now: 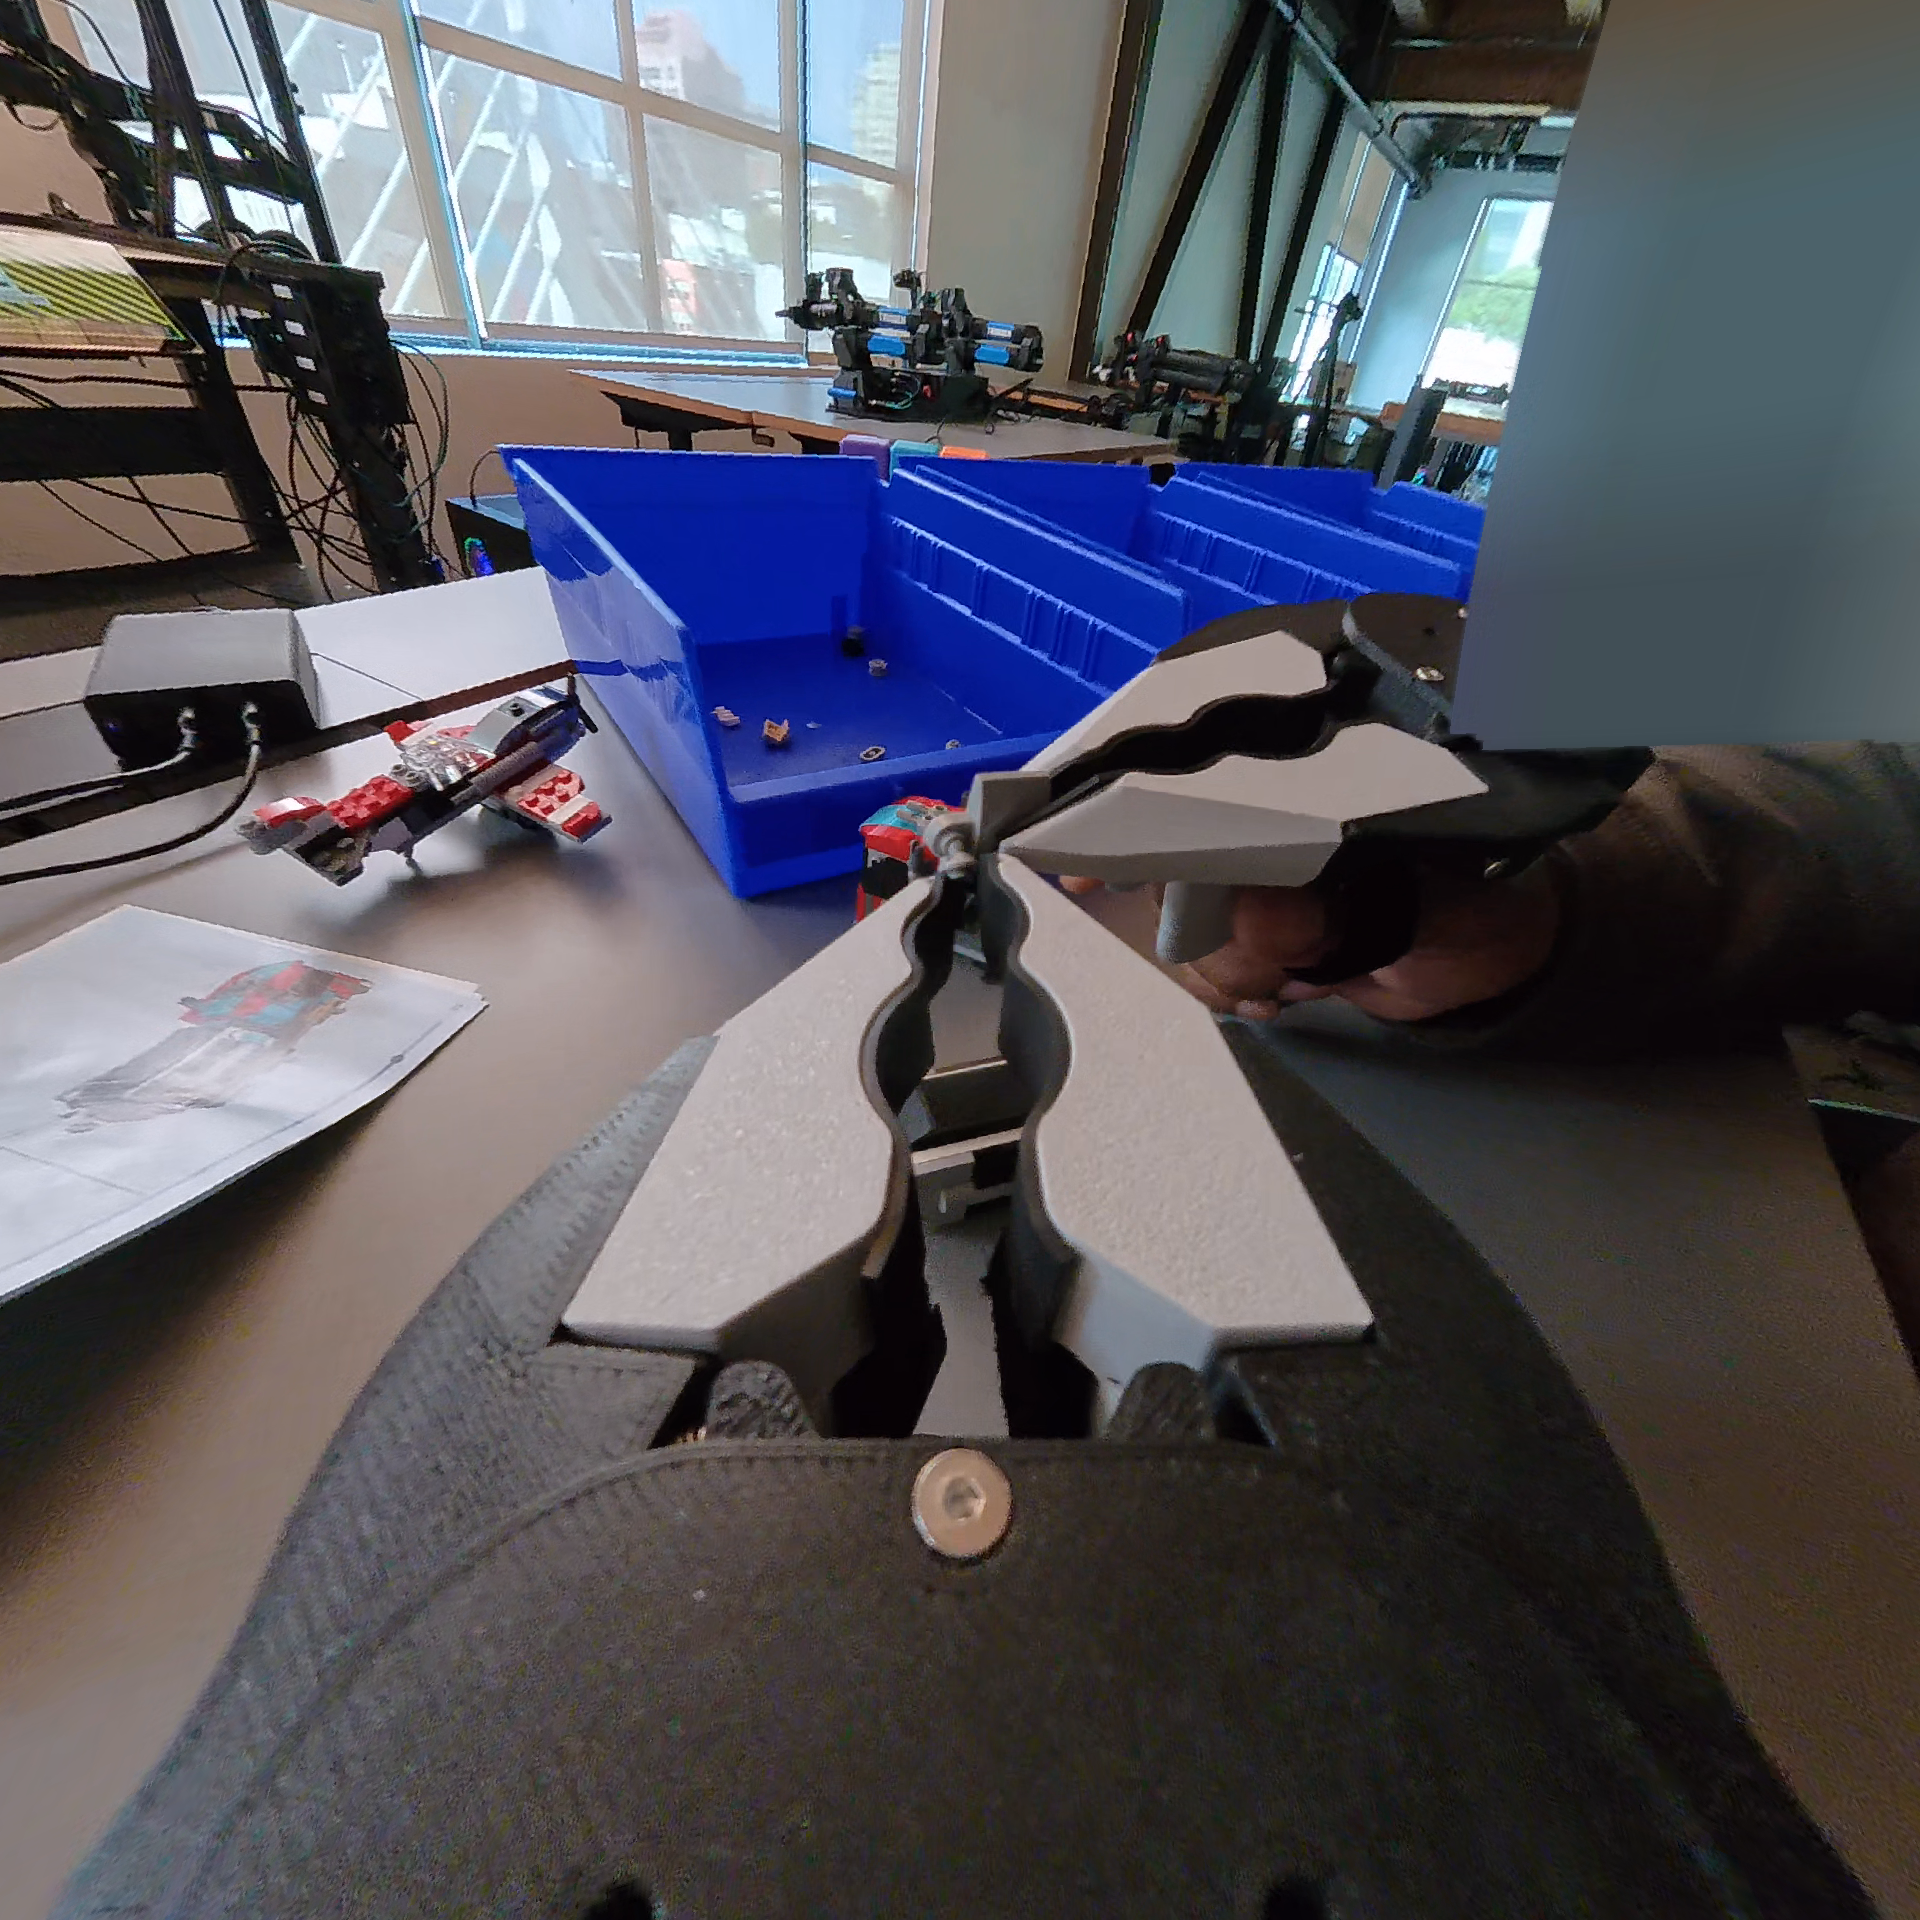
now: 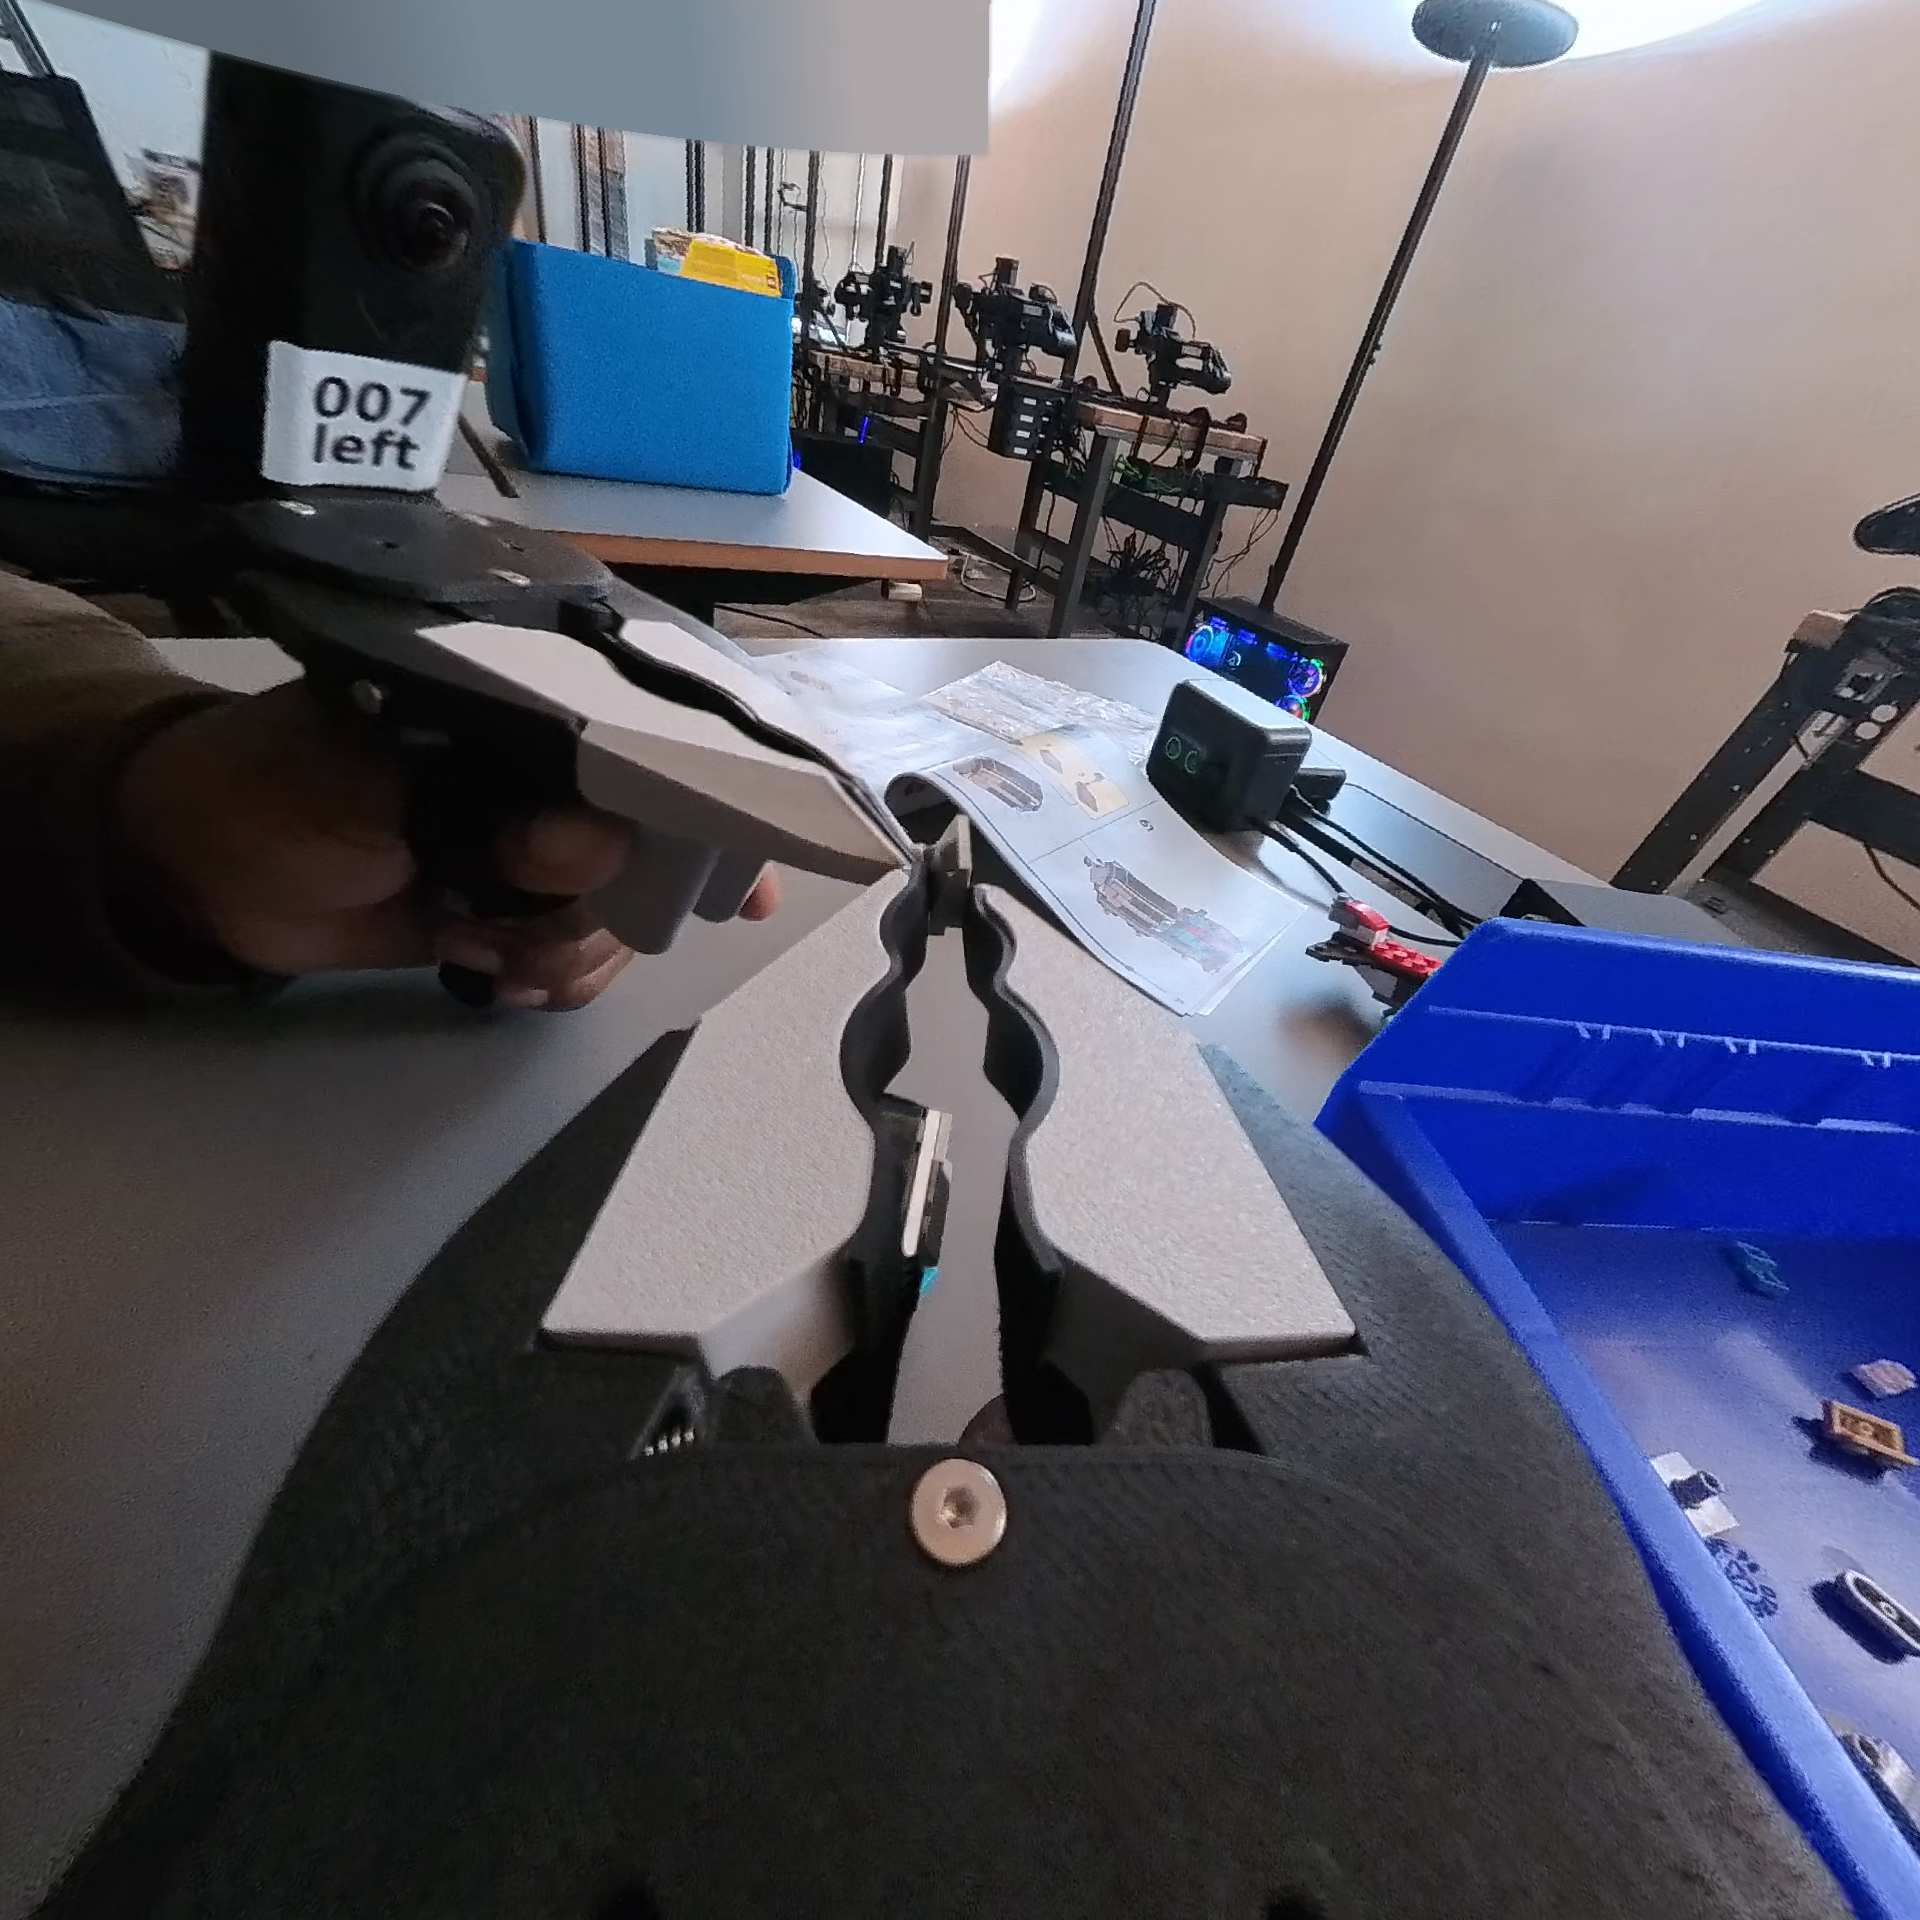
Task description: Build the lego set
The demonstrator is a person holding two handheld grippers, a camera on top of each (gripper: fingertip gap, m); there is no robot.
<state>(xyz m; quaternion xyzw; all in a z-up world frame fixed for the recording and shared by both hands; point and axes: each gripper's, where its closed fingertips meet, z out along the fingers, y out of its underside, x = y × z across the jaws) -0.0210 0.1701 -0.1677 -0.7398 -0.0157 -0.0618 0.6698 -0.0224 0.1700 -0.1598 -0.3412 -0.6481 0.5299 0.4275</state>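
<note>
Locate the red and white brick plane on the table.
In the left wrist view, the brick plane sits left of the blue bin, beyond the instruction sheet.

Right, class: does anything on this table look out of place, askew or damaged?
One thing: the instruction booklet does not lie flat. Its open page humps up off the table at the fold, so part of it is curled over. Nothing looks spilled or broken.

blue bin (image 1: 665, 582) | brick plane (image 1: 436, 774) | booklet (image 1: 197, 1049) | black box (image 2: 1226, 764)
</note>
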